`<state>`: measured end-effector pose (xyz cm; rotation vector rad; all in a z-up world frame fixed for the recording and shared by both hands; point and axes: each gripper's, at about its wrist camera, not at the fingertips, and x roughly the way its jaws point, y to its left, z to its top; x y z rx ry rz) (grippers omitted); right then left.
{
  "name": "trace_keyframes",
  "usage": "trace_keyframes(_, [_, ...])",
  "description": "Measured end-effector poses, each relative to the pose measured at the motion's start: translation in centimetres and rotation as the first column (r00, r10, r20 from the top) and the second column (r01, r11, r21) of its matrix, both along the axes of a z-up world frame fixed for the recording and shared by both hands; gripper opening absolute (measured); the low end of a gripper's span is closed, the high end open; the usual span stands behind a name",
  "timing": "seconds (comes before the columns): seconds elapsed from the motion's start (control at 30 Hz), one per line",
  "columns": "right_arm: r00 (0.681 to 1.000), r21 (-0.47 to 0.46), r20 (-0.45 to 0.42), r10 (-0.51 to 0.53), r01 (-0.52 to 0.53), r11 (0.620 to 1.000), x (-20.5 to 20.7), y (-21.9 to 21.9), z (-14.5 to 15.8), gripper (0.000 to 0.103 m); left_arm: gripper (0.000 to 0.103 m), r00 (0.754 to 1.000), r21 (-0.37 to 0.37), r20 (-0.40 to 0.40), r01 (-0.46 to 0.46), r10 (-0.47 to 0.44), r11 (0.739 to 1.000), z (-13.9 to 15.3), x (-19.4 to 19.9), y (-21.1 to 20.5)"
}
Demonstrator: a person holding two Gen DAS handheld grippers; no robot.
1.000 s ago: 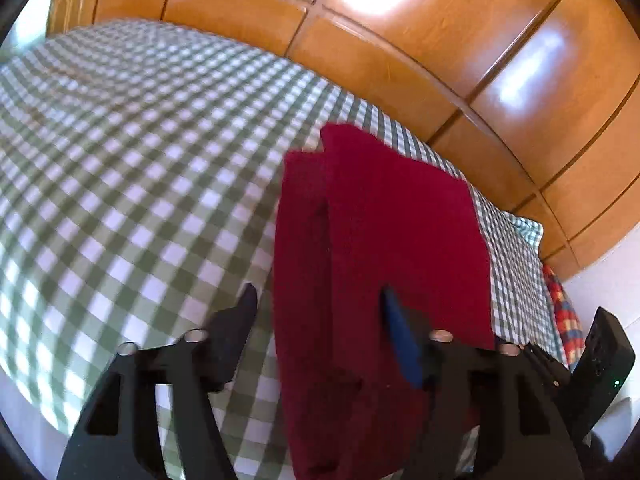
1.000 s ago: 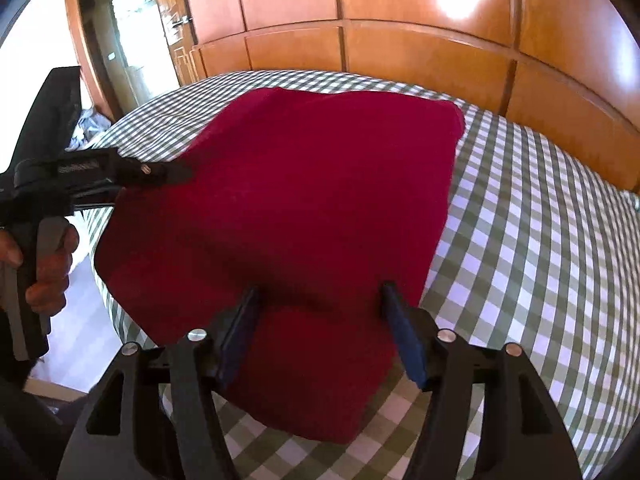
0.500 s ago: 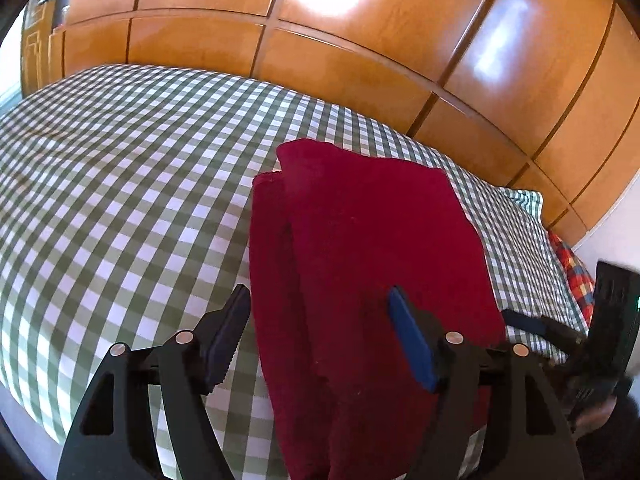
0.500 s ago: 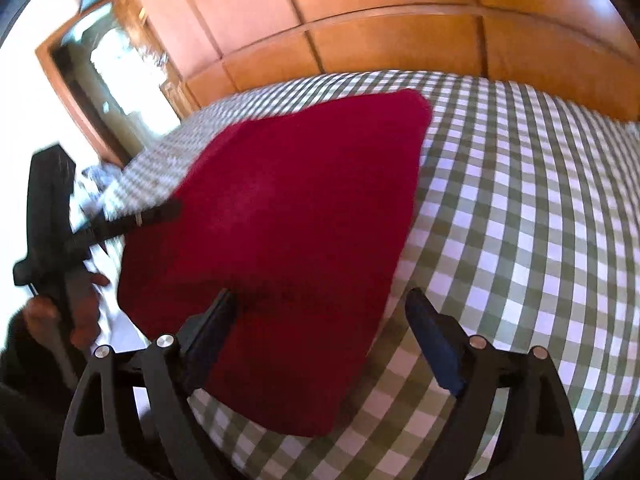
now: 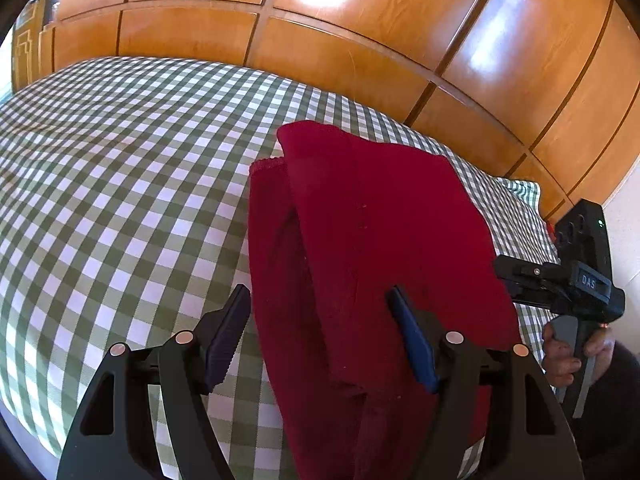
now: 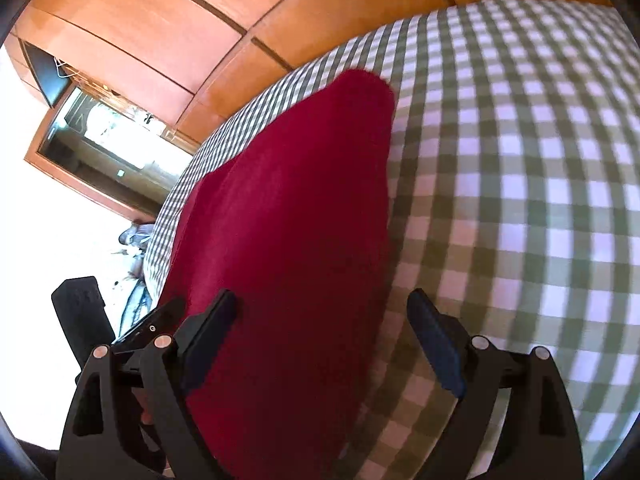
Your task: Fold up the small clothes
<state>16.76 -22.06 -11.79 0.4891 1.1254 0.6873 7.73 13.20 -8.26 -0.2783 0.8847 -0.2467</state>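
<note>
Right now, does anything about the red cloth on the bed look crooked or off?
Yes. The red cloth is folded unevenly: along its left side a lower layer with a stitched hem sticks out past the top layer, so the edges don't line up. Otherwise it lies flat on the checked bedspread.

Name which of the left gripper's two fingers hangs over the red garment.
The blue-padded finger, on the right in the left wrist view, sits over the red garment. The other finger is over bare checked bedspread.

left gripper (image 5: 318,328): black frame, dark-blue ribbed pads, silver screws | right gripper (image 6: 320,334): same | dark sleeve (image 5: 616,396)
</note>
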Motion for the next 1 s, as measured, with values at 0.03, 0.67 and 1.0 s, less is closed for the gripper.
trace_keyframes(0.03, [1.0, 0.012, -0.01, 0.005, -0.005, 1.0, 0.3, 0.4, -0.3, 0.087, 0.07, 1.0, 0.003, 0.001, 0.004, -0.004, 1.0, -0.1, 0.0, 0.0])
trace_keyframes(0.67, [0.994, 0.061, 0.101, 0.034, -0.041, 0.997, -4.1, 1.9, 3.4, 0.04, 0.036, 0.978, -0.386, 0.023, 0.202, -0.209, 0.9, -2.6, 0.0, -1.2])
trace_keyframes(1.0, [0.935, 0.07, 0.24, -0.26, 0.25, 0.966, -7.1, -12.2, 8.1, 0.039, 0.036, 0.884, -0.34, 0.103, 0.463, -0.457, 0.819, 2.1, 6.1, -17.8])
